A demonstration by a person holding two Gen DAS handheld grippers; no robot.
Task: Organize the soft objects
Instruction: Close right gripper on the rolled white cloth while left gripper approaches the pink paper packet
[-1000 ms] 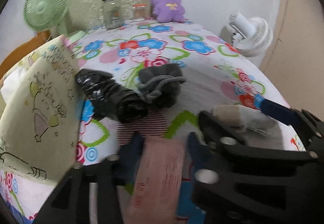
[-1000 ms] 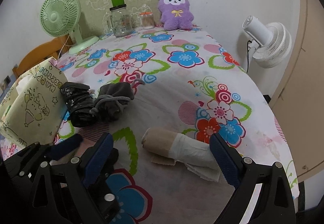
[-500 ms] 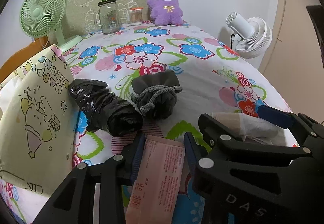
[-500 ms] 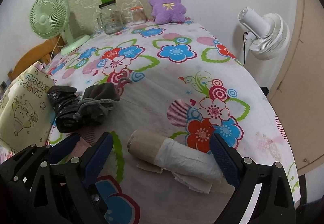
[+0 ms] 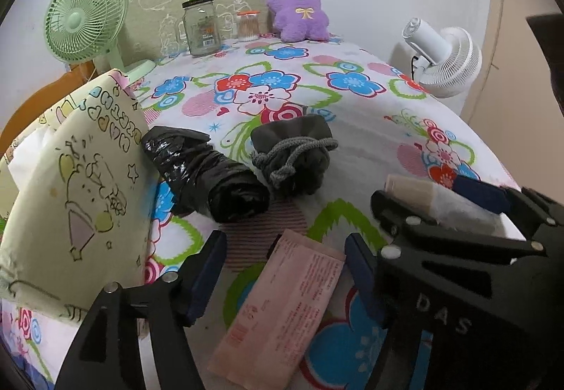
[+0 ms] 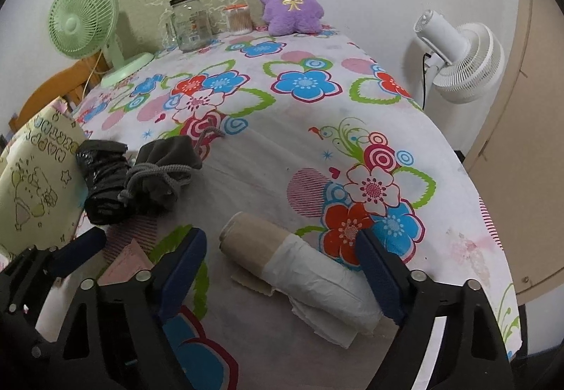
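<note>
Left tool (image 5: pixel 282 270) stands spread astride the pink pack (image 5: pixel 282 305), right tool (image 6: pixel 282 266) spread astride the roll (image 6: pixel 299 266) at 6 o'clock, apparently readying grasps.

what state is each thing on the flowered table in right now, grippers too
left gripper: open, astride the flat pink packet, not touching
right gripper: open, astride the beige and white paper roll
black plastic bag roll: rolled, lying down
grey drawstring pouch: cinched, cord knotted
clear glass jar: upright, lidded
cream cartoon gift bag: standing
</note>
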